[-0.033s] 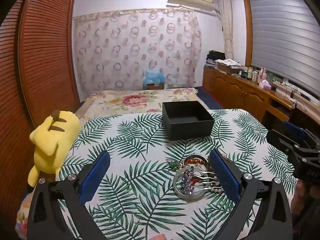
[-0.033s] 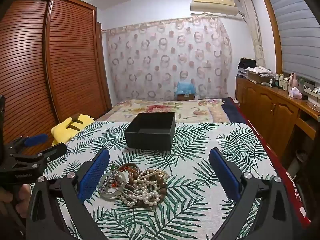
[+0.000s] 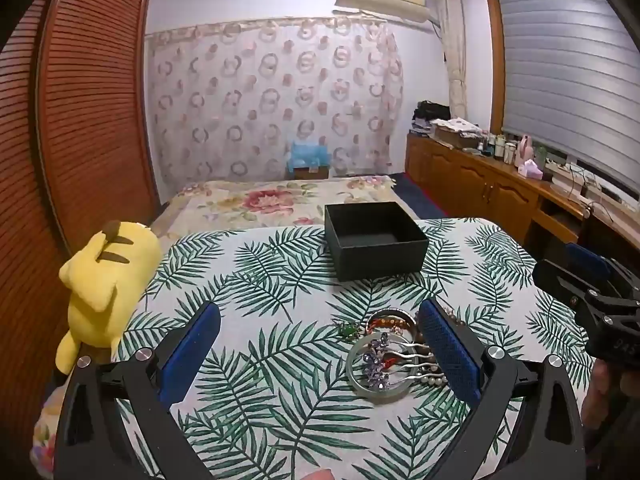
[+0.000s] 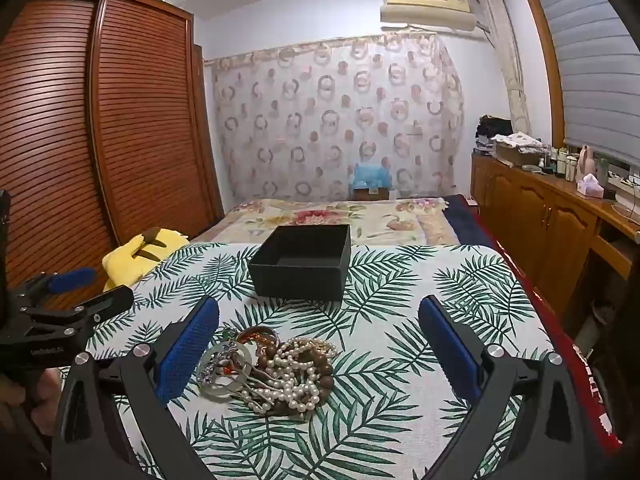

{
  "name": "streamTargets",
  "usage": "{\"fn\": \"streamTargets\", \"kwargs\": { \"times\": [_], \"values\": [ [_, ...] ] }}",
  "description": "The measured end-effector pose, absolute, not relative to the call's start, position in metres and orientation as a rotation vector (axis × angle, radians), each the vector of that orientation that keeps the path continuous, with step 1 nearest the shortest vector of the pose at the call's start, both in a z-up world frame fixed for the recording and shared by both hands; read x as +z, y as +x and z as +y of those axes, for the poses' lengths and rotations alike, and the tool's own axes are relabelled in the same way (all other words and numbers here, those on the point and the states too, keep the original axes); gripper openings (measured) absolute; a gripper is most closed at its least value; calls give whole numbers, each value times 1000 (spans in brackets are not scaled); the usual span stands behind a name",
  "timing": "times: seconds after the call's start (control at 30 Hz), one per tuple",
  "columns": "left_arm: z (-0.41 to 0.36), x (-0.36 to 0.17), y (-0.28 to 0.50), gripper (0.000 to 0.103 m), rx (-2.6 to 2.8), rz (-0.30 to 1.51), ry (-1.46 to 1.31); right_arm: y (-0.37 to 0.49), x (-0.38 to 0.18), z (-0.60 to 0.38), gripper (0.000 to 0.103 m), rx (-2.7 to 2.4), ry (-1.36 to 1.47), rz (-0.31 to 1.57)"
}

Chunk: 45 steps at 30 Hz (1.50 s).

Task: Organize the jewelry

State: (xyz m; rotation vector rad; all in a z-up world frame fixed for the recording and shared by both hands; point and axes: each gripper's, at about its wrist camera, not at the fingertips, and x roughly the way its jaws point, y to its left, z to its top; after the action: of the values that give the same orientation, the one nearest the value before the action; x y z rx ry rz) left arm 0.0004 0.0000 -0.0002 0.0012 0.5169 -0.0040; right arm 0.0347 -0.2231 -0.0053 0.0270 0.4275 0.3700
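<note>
A pile of jewelry (image 4: 276, 368) lies on the leaf-print cloth: a pale bangle (image 3: 378, 368) with a purple flower hairpin across it, pearl strands (image 4: 304, 380), brown beads and a small green piece (image 3: 347, 330). An open, empty black box (image 3: 374, 240) stands behind the pile; it also shows in the right wrist view (image 4: 304, 262). My left gripper (image 3: 320, 354) is open and empty, low over the cloth, with the pile by its right finger. My right gripper (image 4: 320, 354) is open and empty, with the pile by its left finger.
A yellow plush toy (image 3: 104, 280) lies at the table's left edge. A bed with a floral cover (image 3: 276, 200) stands behind the table. Wooden cabinets (image 3: 480, 184) run along the right wall, a slatted wardrobe (image 4: 120, 120) along the left.
</note>
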Motion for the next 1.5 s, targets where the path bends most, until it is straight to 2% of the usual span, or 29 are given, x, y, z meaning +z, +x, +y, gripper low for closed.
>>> {"fn": "streamTargets", "kwargs": {
  "times": [1.5],
  "values": [
    [-14, 15, -4, 96, -10, 493, 6, 34, -4, -222, 101, 371, 32, 422]
  ]
}}
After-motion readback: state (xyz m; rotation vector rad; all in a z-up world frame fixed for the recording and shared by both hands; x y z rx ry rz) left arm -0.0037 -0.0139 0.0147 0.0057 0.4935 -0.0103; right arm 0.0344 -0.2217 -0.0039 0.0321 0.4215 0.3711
